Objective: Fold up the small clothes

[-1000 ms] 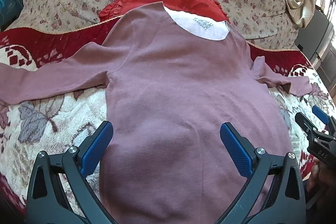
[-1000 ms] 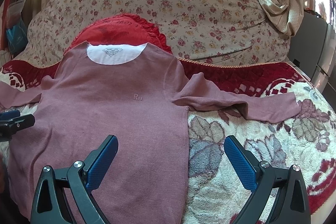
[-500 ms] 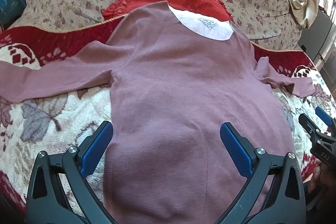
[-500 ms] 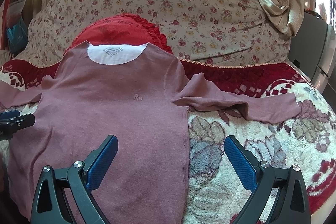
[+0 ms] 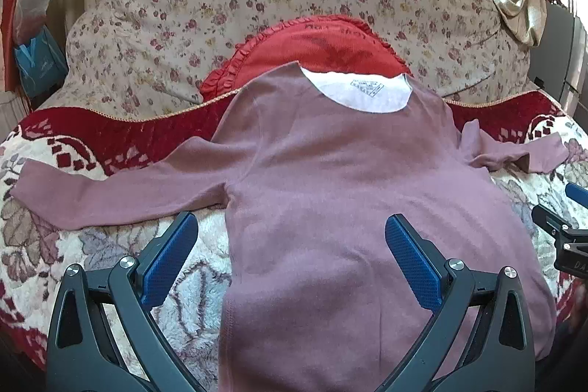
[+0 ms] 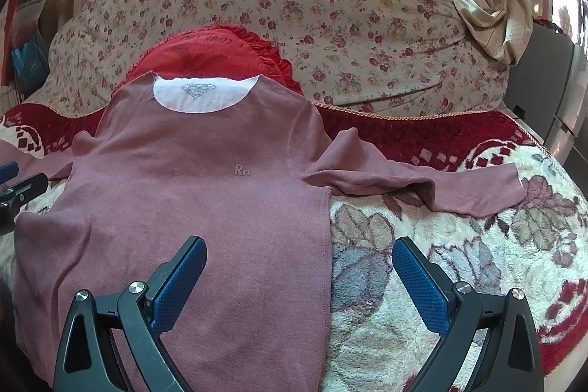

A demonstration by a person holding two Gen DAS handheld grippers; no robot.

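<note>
A mauve long-sleeved shirt (image 5: 330,193) lies face up and spread flat on a bed, over a fleecy flowered blanket (image 6: 459,263), its neck resting against a red frilled cushion (image 5: 312,43). One sleeve (image 5: 110,190) stretches out straight on the left; the other sleeve (image 6: 422,186) on the right lies out sideways with a crease near the armpit.

Both tools hover over the lower part of the shirt with nothing in them. The left hand-held gripper (image 5: 290,248) has its jaws spread wide over the left side seam, and the right hand-held gripper (image 6: 299,267) stands just as wide over the right side seam.

No fold looks started yet, so I would say the first move is bringing a sleeve across the body. To do it neatly, take the sleeve near the cuff, pinching only the sleeve and not the blanket pile beneath. Lift just enough to clear, carry it straight across the chest, and lay it flat. The rumple at the right armpit wants smoothing first.
</note>
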